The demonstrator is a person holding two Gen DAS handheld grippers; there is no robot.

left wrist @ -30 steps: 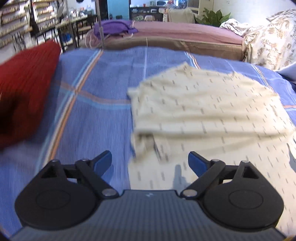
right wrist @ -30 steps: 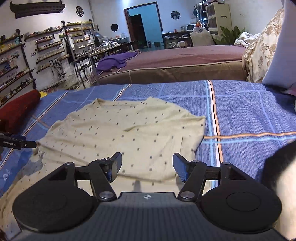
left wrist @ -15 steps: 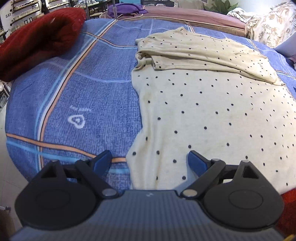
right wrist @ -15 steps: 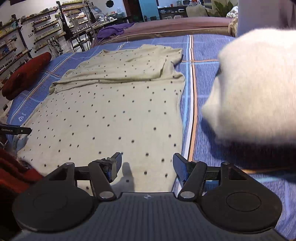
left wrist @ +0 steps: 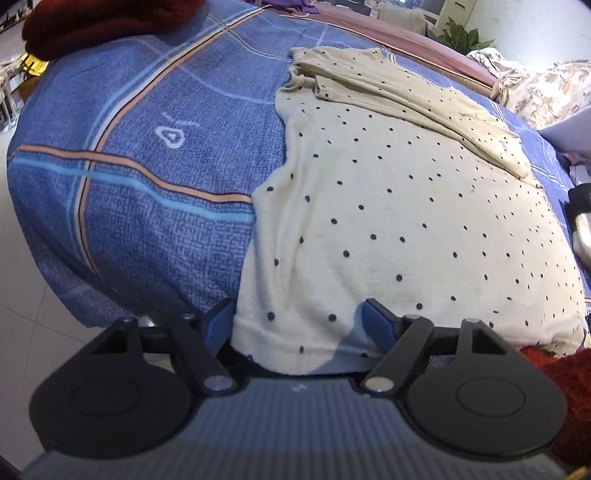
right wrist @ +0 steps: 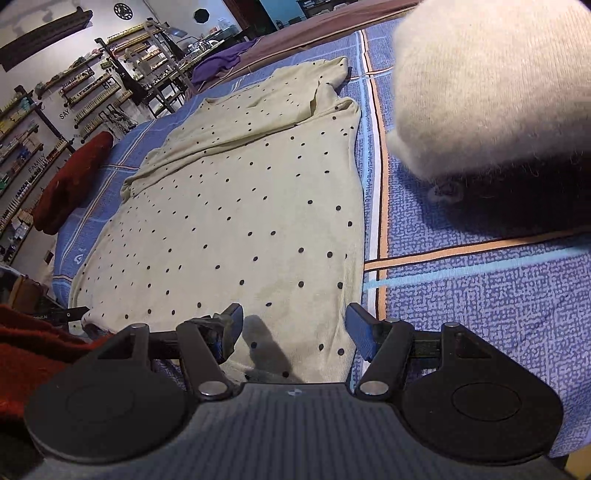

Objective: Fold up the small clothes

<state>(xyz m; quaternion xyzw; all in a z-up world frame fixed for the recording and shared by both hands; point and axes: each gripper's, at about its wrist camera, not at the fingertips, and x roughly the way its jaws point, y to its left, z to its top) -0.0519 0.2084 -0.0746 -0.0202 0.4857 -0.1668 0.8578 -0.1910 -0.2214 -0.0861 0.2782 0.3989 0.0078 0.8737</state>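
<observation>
A cream shirt with dark dots (left wrist: 388,206) lies flat on a blue plaid bed cover (left wrist: 140,177), its sleeves folded across the far end. It also shows in the right wrist view (right wrist: 236,221). My left gripper (left wrist: 299,325) is open, its blue fingers astride the shirt's near left hem corner at the bed edge. My right gripper (right wrist: 295,328) is open, its fingers astride the near right hem corner. Neither is closed on the cloth.
A dark red knit garment (right wrist: 74,181) lies at the bed's far left and also shows in the left wrist view (left wrist: 96,18). A fluffy cream and black garment (right wrist: 491,92) lies right of the shirt. Red cloth (right wrist: 33,347) sits near the bed edge. Shelves (right wrist: 44,110) stand beyond.
Both grippers have drawn back from the shirt's upper part to its near hem, one at each corner. Both stayed open.
</observation>
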